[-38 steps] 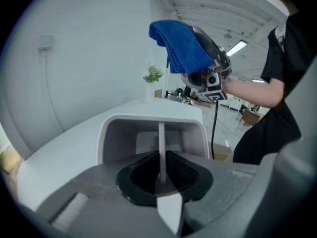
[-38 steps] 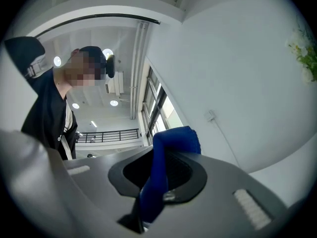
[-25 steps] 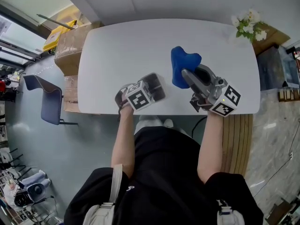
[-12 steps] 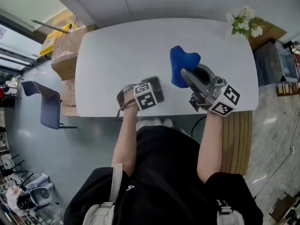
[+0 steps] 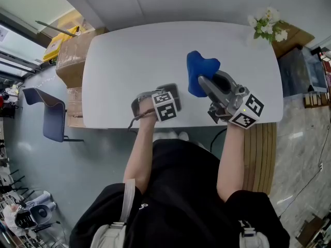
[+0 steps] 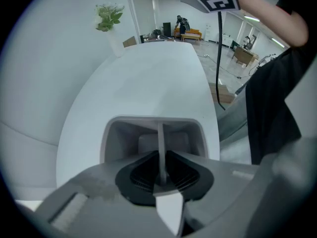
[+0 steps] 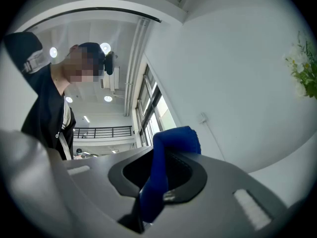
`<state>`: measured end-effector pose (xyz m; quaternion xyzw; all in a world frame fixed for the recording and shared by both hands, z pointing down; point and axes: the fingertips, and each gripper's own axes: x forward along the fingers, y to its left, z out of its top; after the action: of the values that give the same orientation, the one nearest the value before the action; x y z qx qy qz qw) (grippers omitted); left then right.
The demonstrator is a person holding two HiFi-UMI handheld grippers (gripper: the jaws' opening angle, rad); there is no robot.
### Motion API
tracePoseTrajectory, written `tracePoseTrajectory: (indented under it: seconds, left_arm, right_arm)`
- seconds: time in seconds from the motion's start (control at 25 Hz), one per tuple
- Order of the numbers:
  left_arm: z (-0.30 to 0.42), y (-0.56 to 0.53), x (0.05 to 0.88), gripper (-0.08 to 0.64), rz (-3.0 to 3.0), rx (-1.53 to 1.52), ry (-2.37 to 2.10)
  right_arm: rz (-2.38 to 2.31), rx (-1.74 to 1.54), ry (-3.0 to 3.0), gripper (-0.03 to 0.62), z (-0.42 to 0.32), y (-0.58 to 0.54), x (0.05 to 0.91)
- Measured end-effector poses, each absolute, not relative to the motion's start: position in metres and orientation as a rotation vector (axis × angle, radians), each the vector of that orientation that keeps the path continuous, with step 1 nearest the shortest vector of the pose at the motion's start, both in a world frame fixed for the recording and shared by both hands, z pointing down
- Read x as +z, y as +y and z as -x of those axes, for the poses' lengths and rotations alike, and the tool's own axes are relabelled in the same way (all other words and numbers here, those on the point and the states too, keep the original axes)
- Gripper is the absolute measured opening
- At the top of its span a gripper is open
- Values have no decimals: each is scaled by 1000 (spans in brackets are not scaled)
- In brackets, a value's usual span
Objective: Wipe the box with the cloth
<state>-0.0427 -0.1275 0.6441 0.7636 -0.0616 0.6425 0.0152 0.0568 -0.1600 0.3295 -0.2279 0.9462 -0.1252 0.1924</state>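
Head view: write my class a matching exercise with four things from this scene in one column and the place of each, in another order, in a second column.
Things:
1. cloth
2. box
3. flowers
4. chair

Places:
A. off the table, beside its left end
B. gripped by the right gripper
C. at the table's far right corner
D. on the table, close to its near edge

Pairs: 1-B, 2-D, 3-C, 4-A
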Motion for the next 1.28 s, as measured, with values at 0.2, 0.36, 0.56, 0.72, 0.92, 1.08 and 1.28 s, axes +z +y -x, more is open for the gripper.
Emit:
tracePoseTrajectory:
  seconds: [0.2, 0.36, 0.56, 0.72, 0.92, 1.08, 1.28]
  left_arm:
    - [42, -131, 633, 58, -2412, 1854, -302]
    - [41, -132, 620, 58, -2425, 1773, -375]
    - [45, -151, 579, 58, -2521, 1532, -589]
    - [44, -168, 529, 58, -2630, 1215, -755]
    - [42, -184, 469, 55, -2740, 866, -954]
    - [50, -191, 417, 26, -2743, 501, -1270]
    - [64, -199, 380, 0, -2704, 308, -1516]
  right_arm:
    - [621, -352, 2660, 55, -54, -160, 328]
    - [658, -369, 2682, 55, -50, -165, 333]
    - [781, -421, 2680, 55, -37, -179, 341]
    - [865, -388, 2735, 55, -19, -187, 345]
    - [990, -299, 2773, 55, -8, -194, 339]
    - [1077, -234, 2782, 55, -5, -200, 330]
    - [1153, -159, 2773, 55, -2, -202, 316]
